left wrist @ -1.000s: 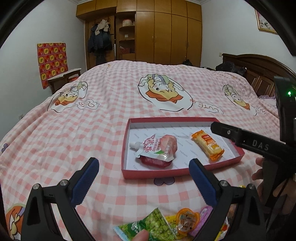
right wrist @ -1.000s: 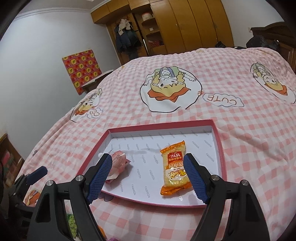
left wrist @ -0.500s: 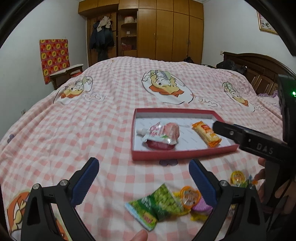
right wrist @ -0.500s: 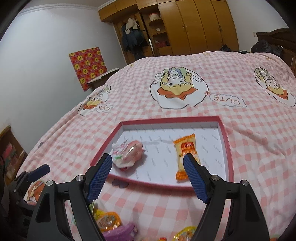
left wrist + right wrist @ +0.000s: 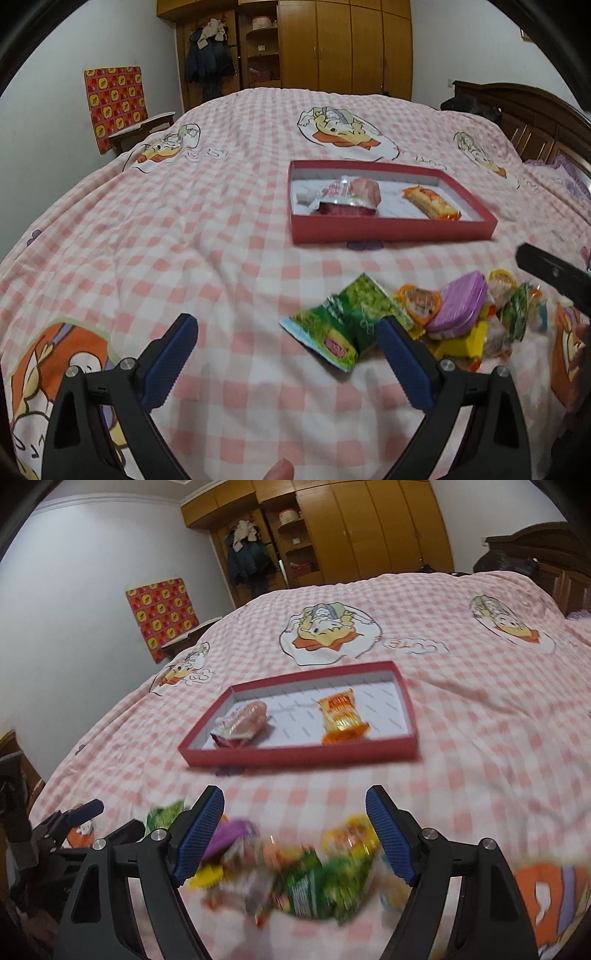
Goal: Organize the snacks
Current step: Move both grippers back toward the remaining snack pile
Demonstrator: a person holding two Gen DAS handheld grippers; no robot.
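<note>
Now that both have pulled back from the red tray (image 5: 295,755), the right gripper (image 5: 295,836) hangs spread over the loose snack pile (image 5: 295,878) on the bed (image 5: 184,240); left gripper (image 5: 288,363) spread too. Next pick looks imminent, pouch (image 5: 347,194) and orange wafer pack (image 5: 430,203) already boxed.

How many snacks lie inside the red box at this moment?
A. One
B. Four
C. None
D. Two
D: the red box holds only a pink pouch and an orange packet; the other snacks lie in a pile on the bed in front of it.
</note>
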